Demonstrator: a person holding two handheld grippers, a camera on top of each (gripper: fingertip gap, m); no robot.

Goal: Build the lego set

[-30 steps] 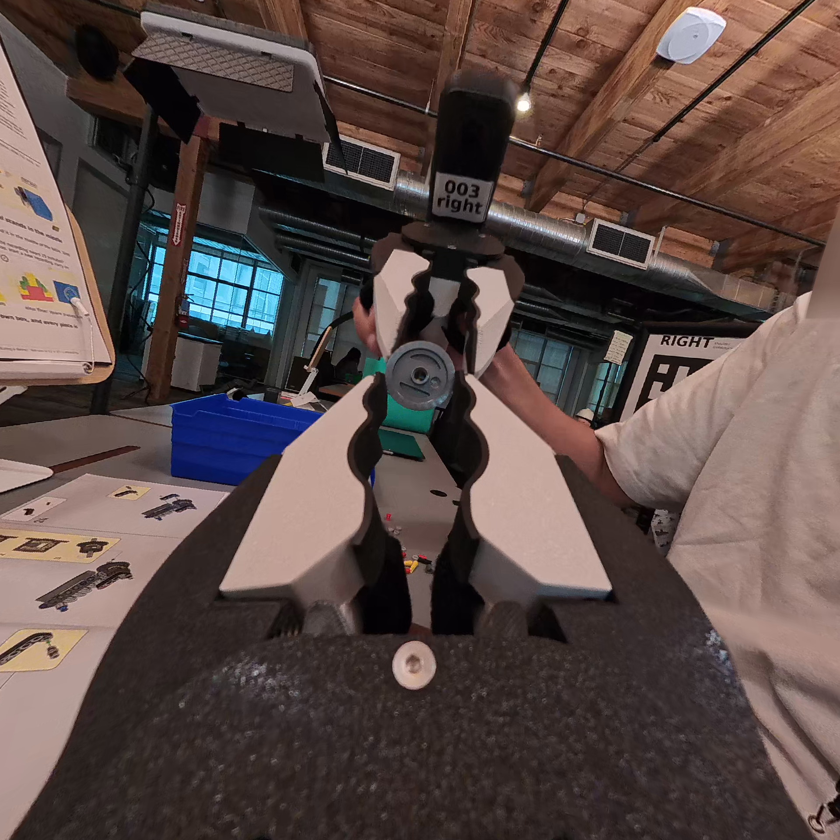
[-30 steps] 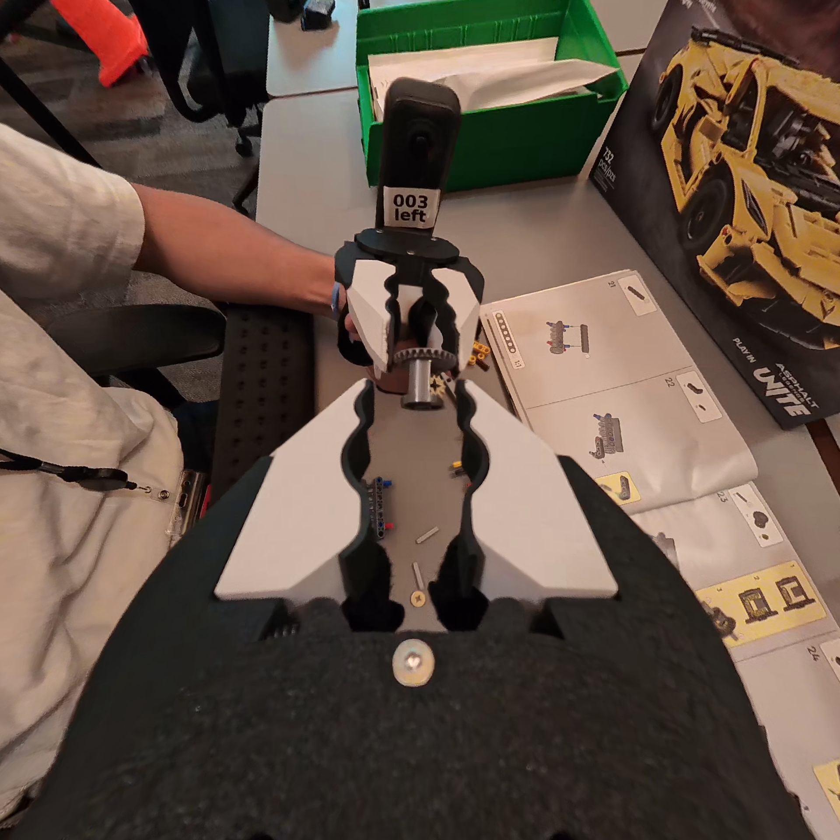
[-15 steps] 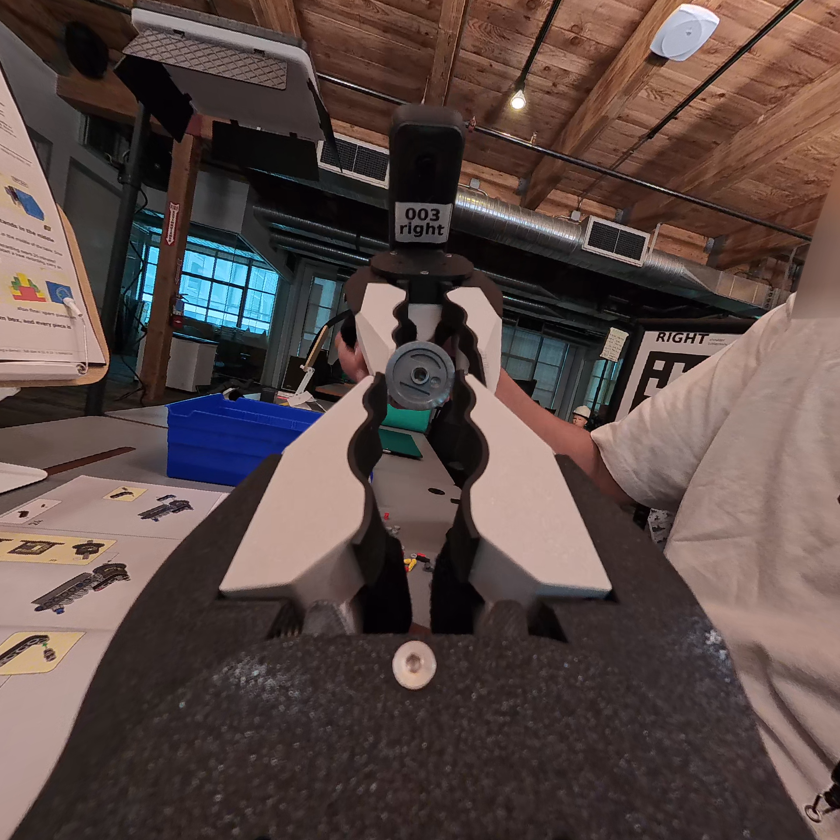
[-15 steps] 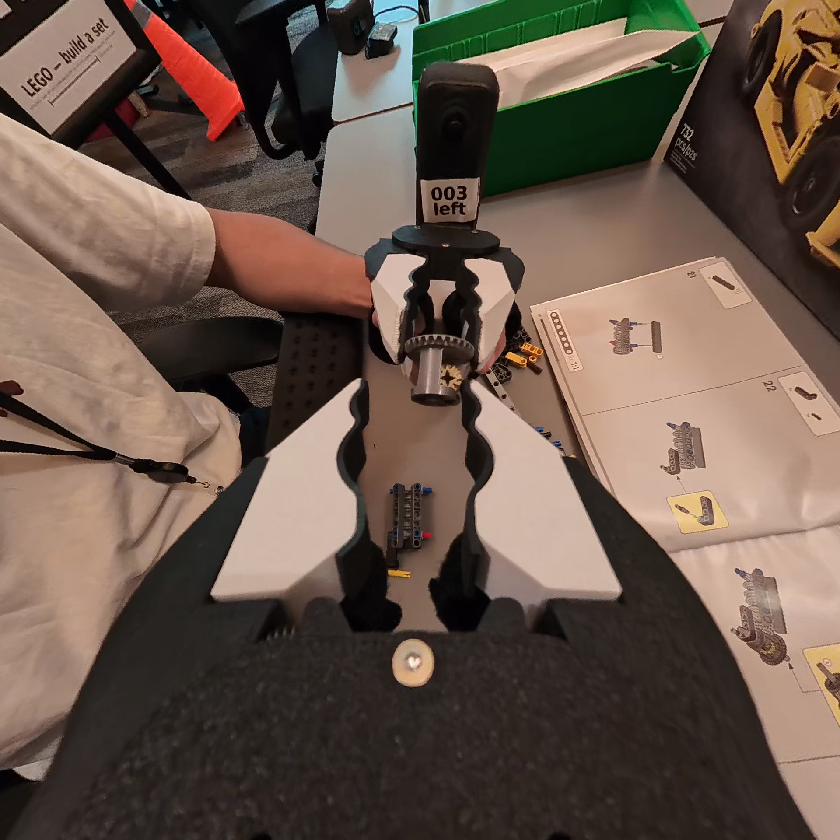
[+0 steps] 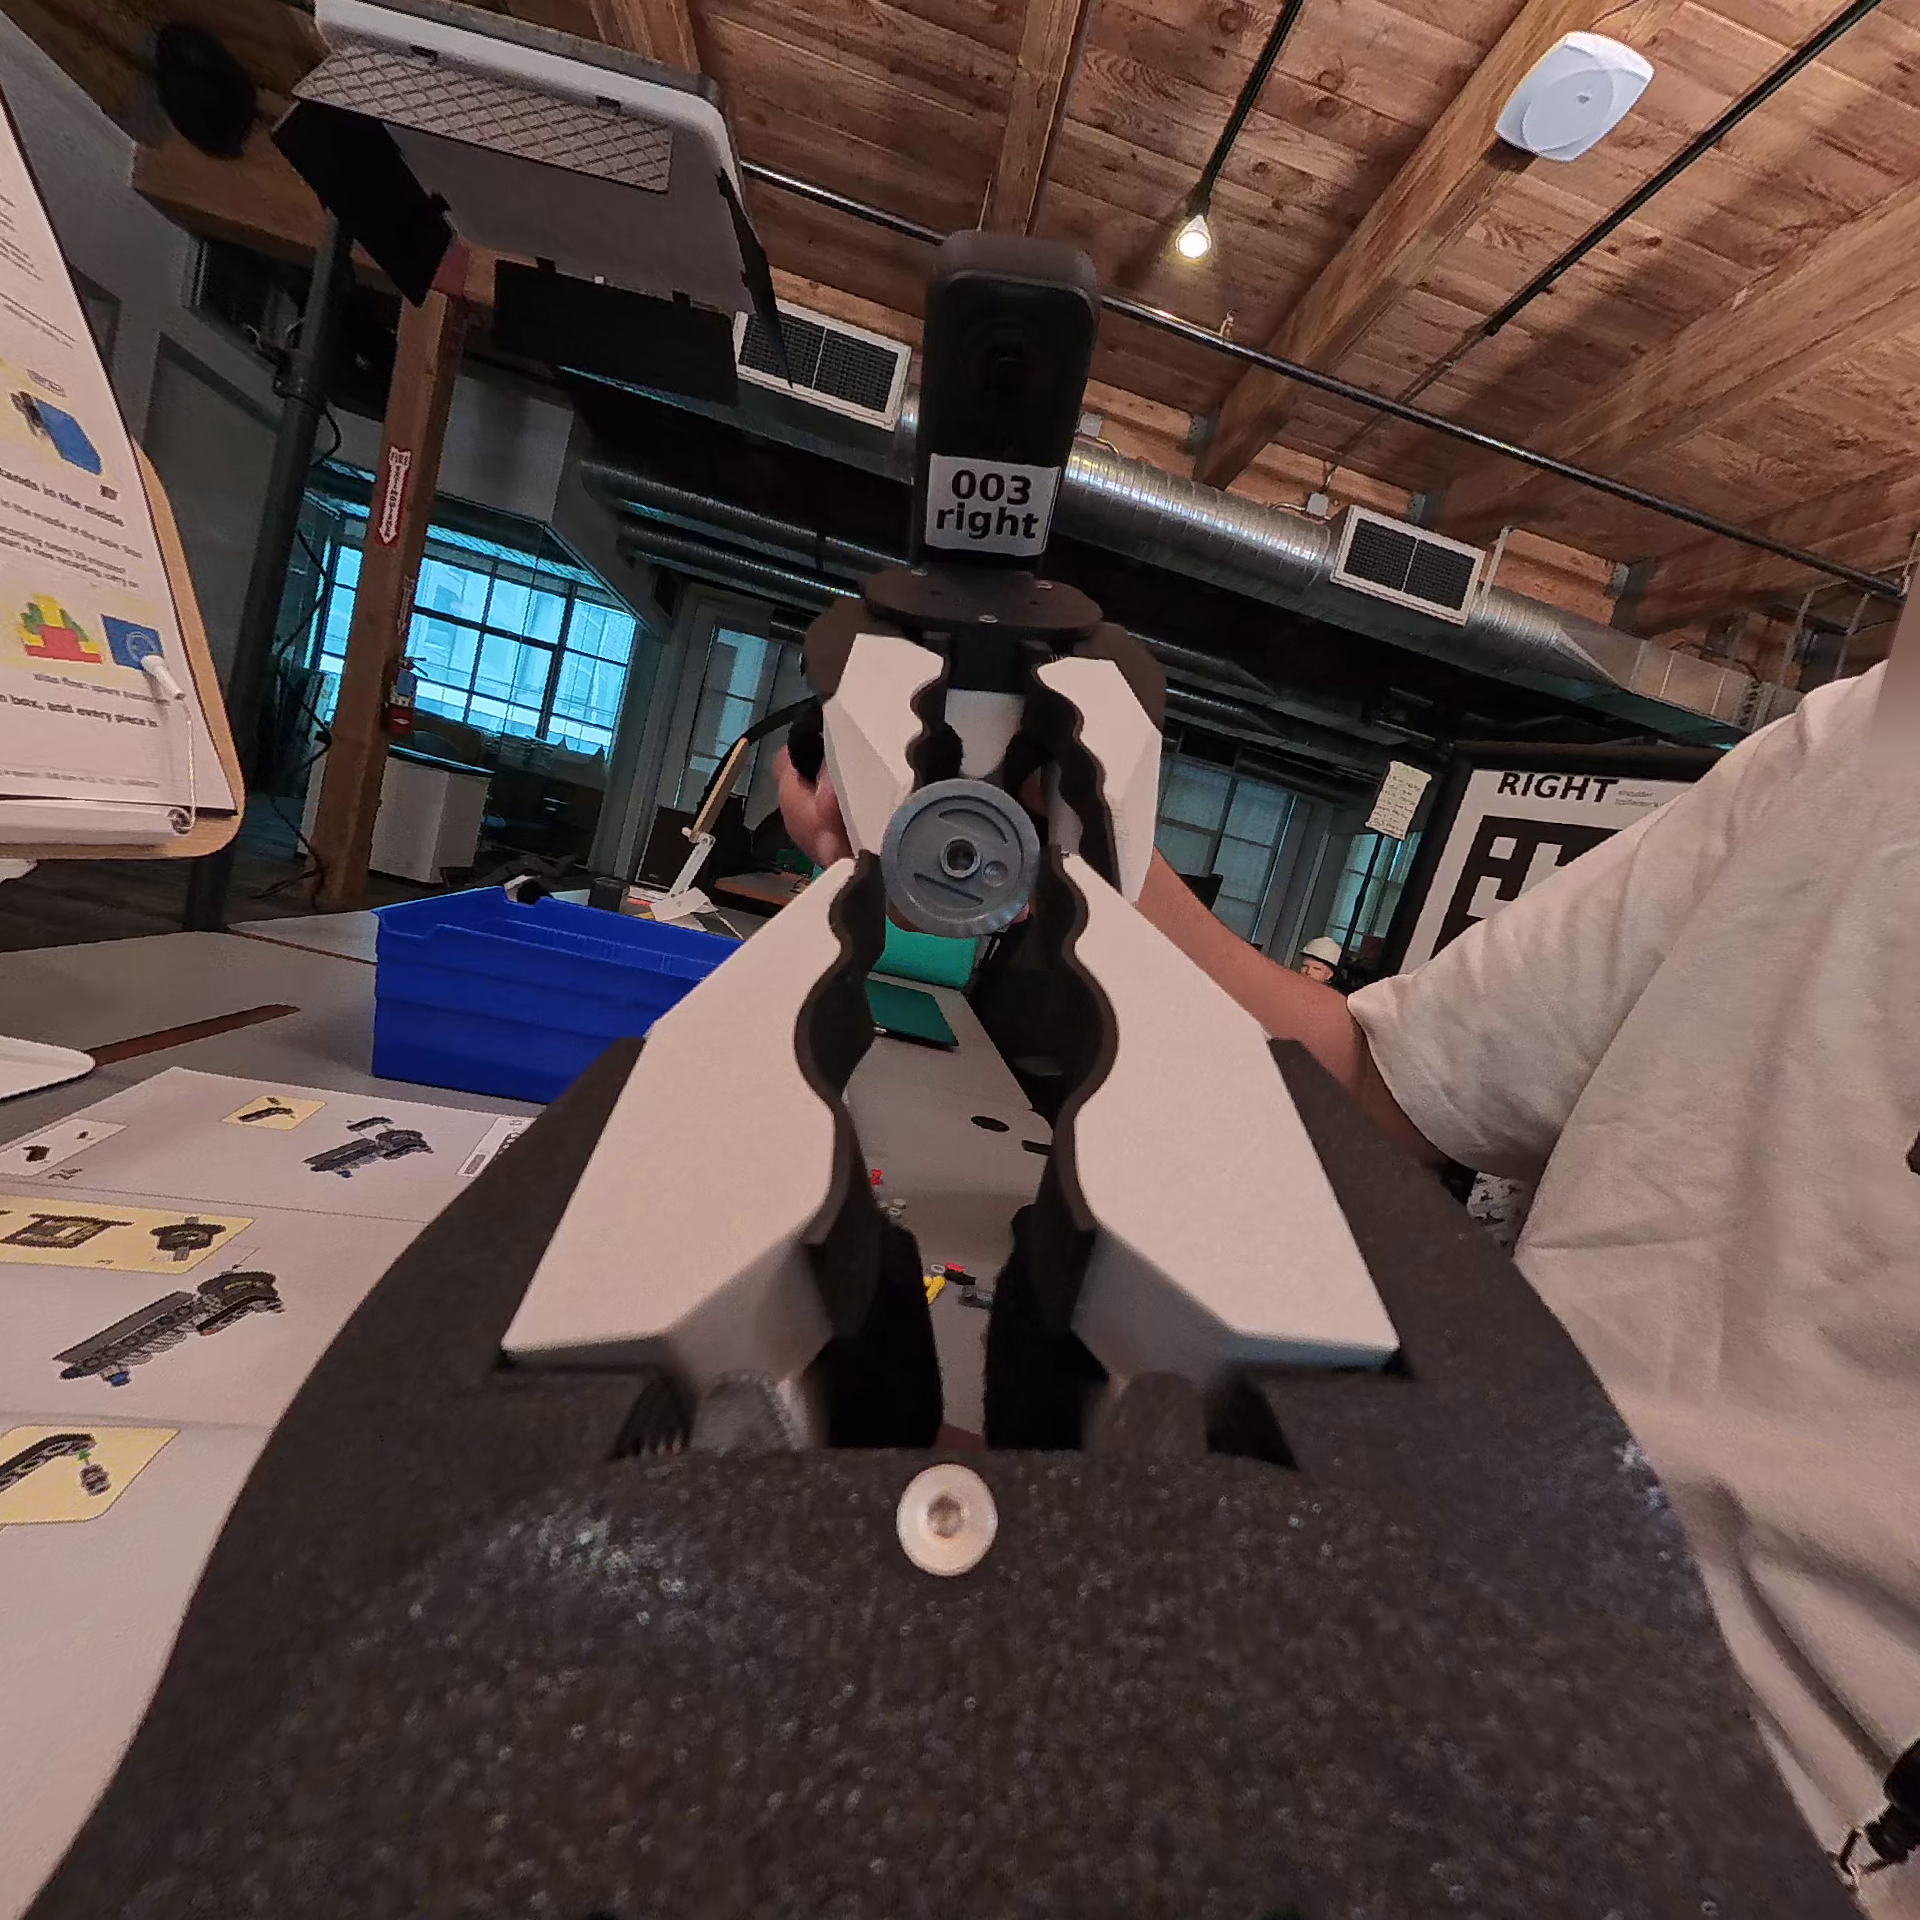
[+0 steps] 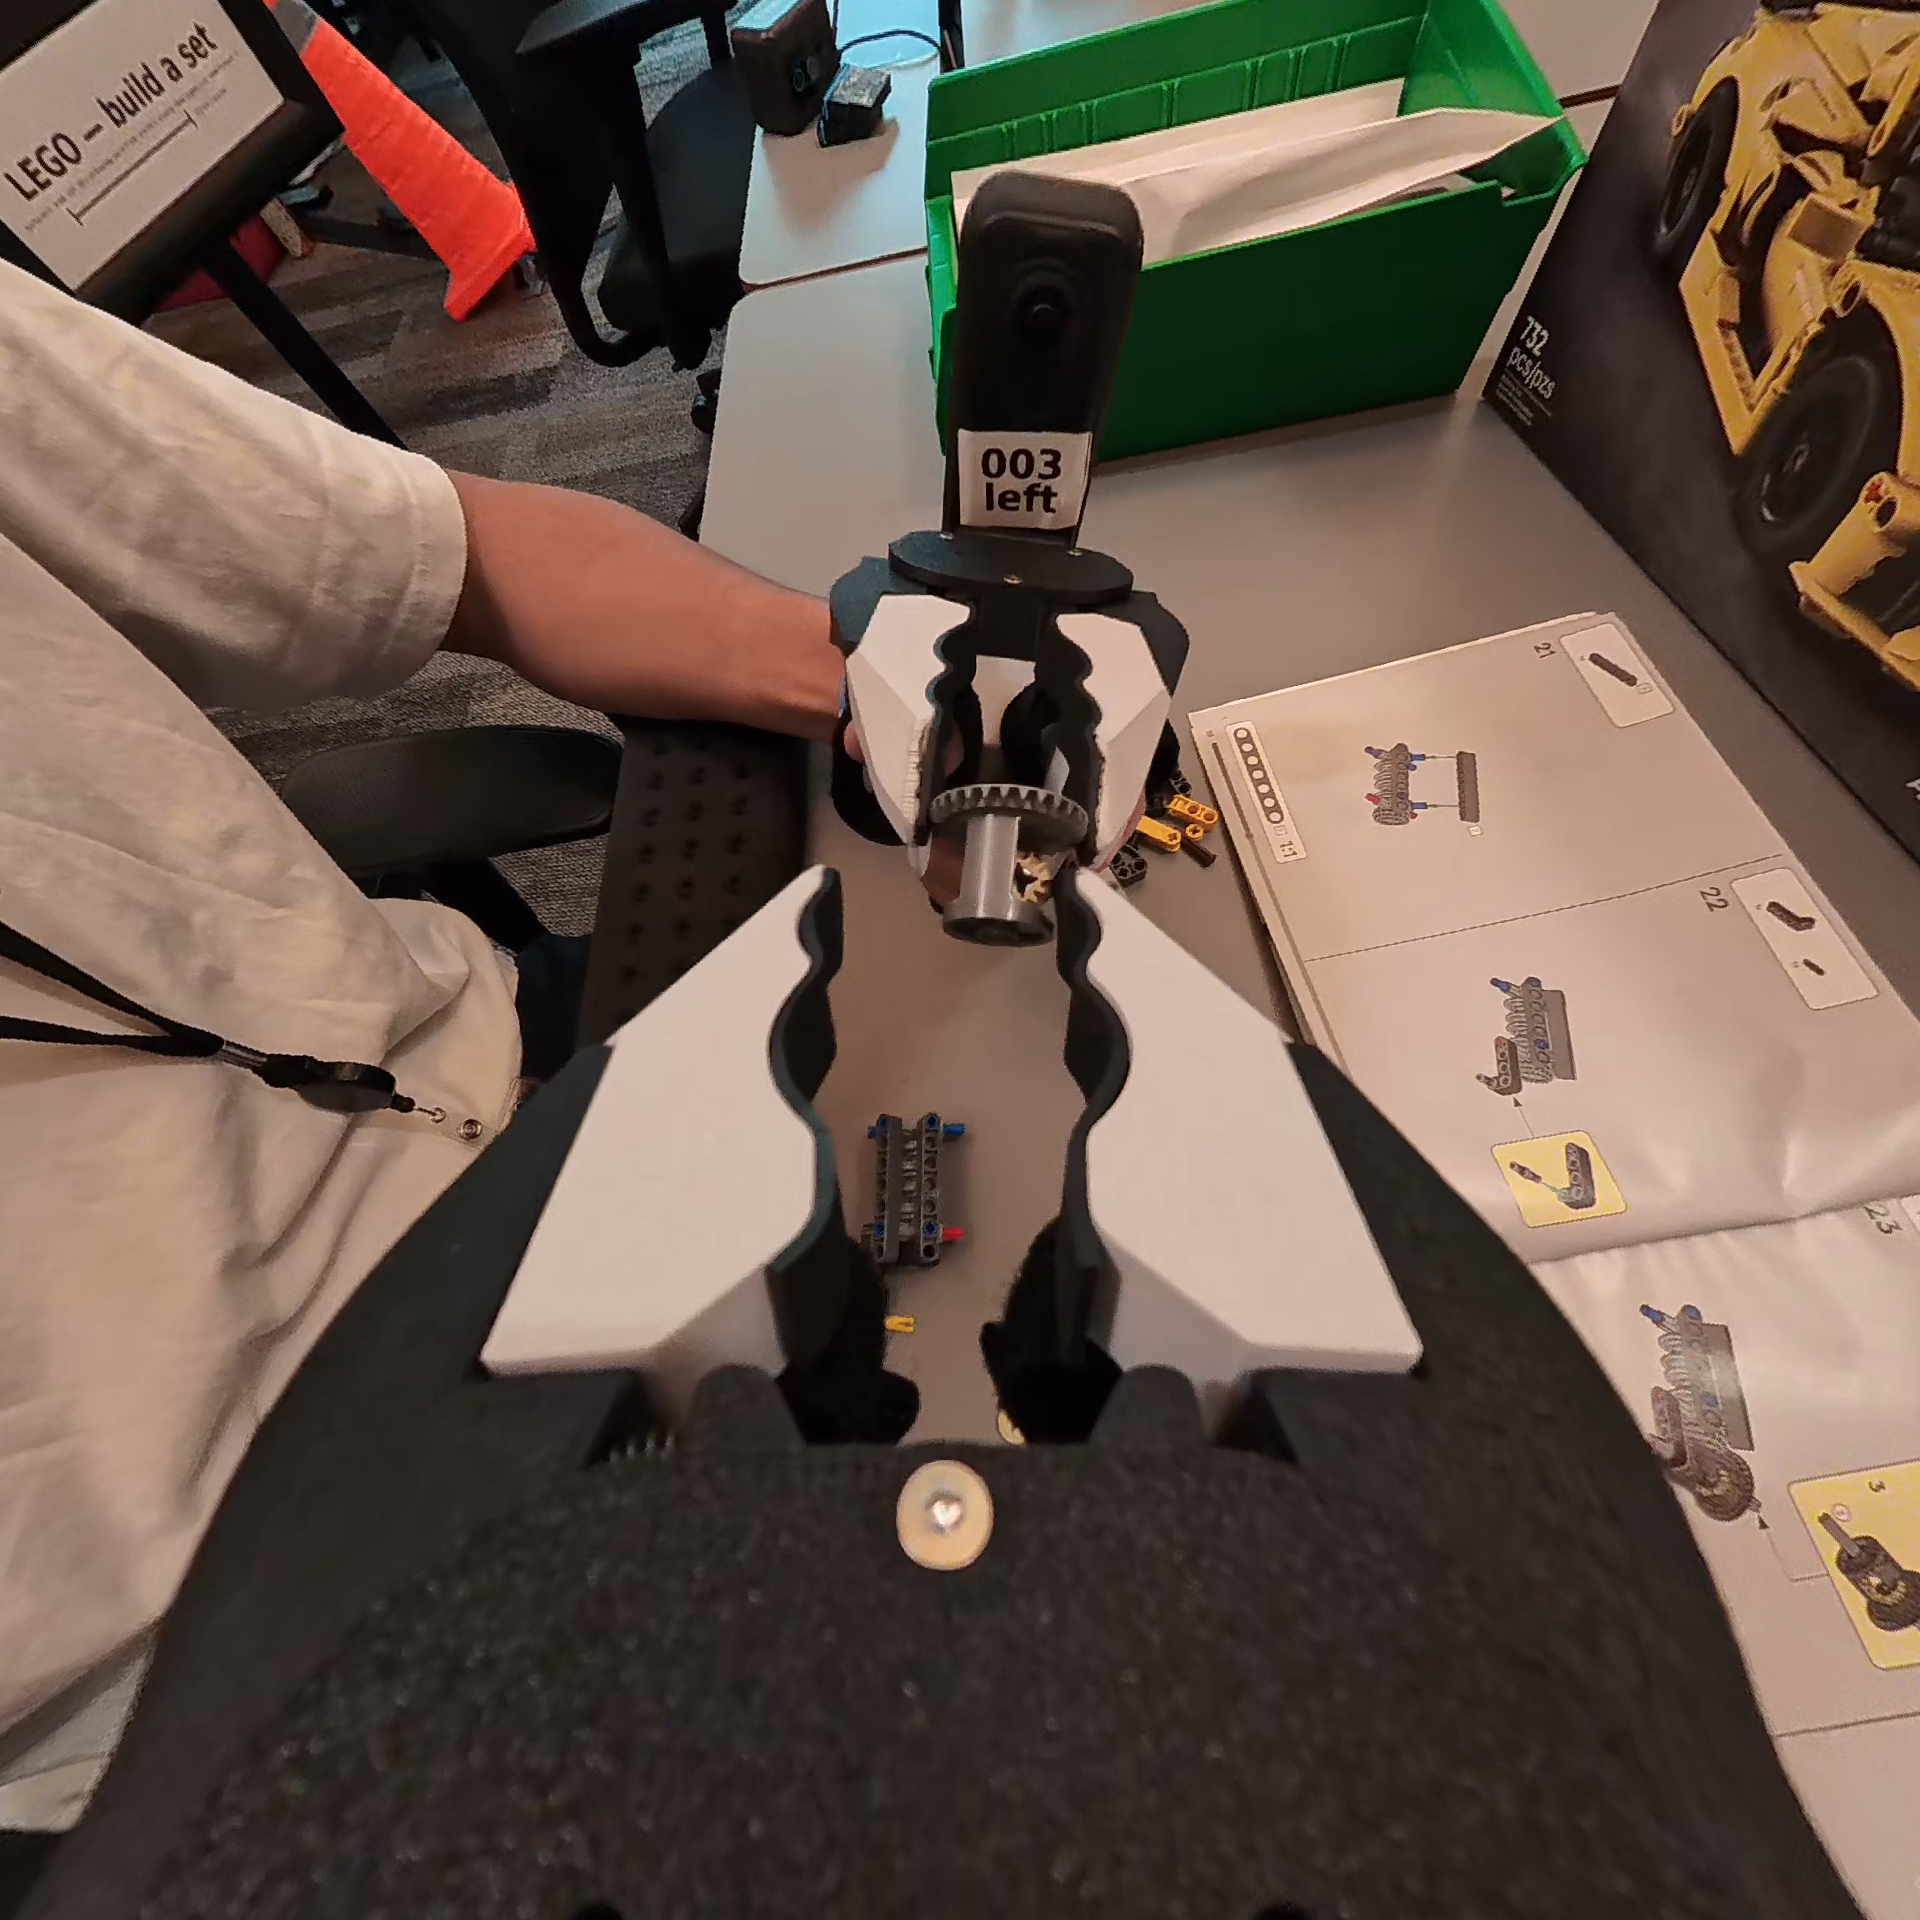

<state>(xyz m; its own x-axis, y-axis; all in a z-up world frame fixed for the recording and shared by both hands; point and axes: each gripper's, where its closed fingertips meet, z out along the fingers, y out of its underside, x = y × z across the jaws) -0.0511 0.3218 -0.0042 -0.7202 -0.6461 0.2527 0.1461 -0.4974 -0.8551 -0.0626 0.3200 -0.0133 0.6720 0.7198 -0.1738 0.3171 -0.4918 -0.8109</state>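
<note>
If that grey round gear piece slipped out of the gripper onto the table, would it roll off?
Quite likely. The grey gear piece has a round barrel and a toothed ring, so on its side it would probably roll in a curve. On its flat end face it should sit steady. It looks like stiff, light plastic, gripped only at the left gripper tips.

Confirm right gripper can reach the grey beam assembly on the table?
Probably yes: right gripper is open, empty, the grey beam assembly lies uncovered on the table below its gap. The gear piece in the left gripper sits ahead, not between.
</note>
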